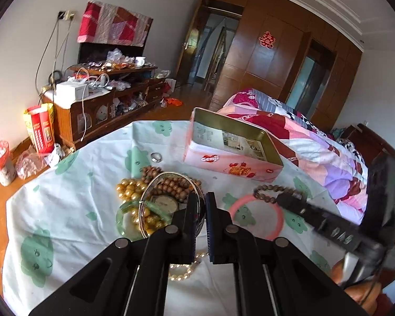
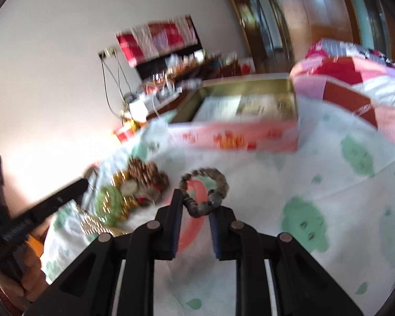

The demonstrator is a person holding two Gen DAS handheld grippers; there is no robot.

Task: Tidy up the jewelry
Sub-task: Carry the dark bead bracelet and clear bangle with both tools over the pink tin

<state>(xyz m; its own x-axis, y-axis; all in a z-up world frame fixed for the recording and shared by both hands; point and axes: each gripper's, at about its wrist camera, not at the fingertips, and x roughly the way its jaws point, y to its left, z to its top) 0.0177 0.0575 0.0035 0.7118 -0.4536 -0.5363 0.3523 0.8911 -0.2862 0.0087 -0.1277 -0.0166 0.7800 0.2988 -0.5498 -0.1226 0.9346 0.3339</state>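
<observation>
Bedroom clutter lay behind a cloth [image 1: 65, 197] with green prints. Right gripper [image 2: 196, 210] was clamped on the dark bead bracelet [image 2: 210, 184], over the pink ring [image 2: 197, 189]. Left gripper [image 1: 201, 202] was nearly shut by the jewelry pile [image 1: 150, 194]; whether it held anything I could not tell. Pickup looked done; next, carry the bracelet to the far, open tin [image 2: 234, 137]

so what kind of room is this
Most likely a lived-in bedroom: a bed with a patchwork quilt, wooden wardrobes along the wall, and a cluttered wooden cabinet.
</observation>
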